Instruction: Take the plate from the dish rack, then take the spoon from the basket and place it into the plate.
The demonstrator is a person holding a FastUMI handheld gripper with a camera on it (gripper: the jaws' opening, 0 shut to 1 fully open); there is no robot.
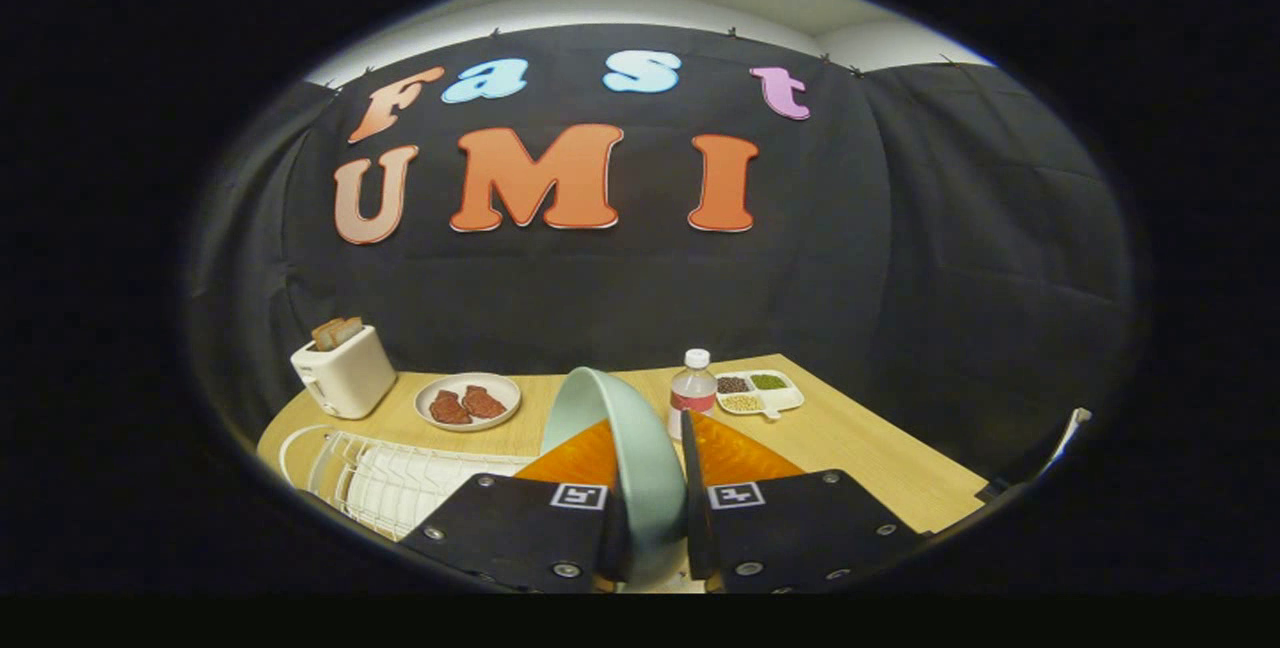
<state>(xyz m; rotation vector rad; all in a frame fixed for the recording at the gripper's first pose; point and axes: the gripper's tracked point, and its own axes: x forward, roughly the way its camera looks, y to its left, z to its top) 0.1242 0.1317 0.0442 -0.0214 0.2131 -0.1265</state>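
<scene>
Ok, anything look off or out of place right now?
Nothing stands out. The hand-held gripper grips the plate on edge above the table; rack, toaster and bottle stand normally, no spills.

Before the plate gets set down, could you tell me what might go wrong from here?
1. The gripper pinches the pale green plate edge-on by its rim; it could slip or swing.
2. The water bottle stands just beyond the fingers, so the plate may knock it over.
3. The plate hides the table ahead, so placing it is partly blind.
</scene>
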